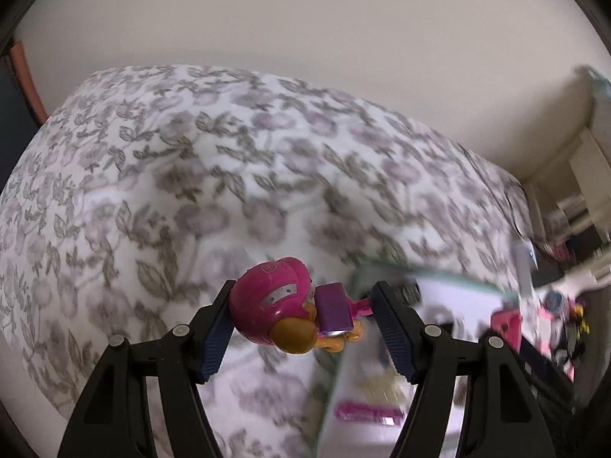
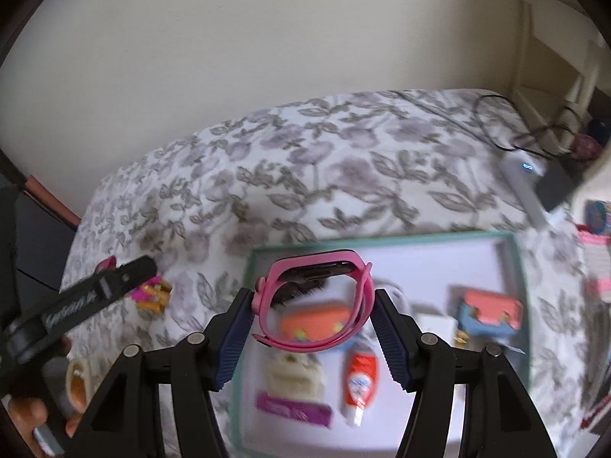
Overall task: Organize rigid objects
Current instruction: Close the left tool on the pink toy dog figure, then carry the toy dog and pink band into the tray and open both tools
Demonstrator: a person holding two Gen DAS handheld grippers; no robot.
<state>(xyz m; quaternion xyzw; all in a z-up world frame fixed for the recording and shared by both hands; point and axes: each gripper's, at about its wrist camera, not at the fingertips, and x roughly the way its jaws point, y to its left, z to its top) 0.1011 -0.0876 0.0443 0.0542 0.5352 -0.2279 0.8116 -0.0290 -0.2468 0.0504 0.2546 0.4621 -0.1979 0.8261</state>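
My left gripper (image 1: 303,289) is shut on a toy figure (image 1: 275,305) with a pink helmet, an orange body and a purple backpack, held above the floral bedspread (image 1: 191,175). In the right wrist view that same gripper (image 2: 114,280) shows at the left with the toy (image 2: 152,294) at its tip. My right gripper (image 2: 313,294) is shut on a pink wristwatch (image 2: 317,267), its strap looped between the pads, over a teal-rimmed white tray (image 2: 519,267). The tray (image 1: 420,271) holds several small things: an orange toy, a cream piece, a purple bar and an orange-and-white tube (image 2: 359,385).
A blue-and-coral toy (image 2: 492,315) lies at the tray's right. Beyond the tray a white device with blue lights (image 2: 525,175) and black cables (image 2: 496,122) lie near the bed's far corner. More toys are heaped at the right (image 1: 565,324). A hand (image 2: 30,416) shows at bottom left.
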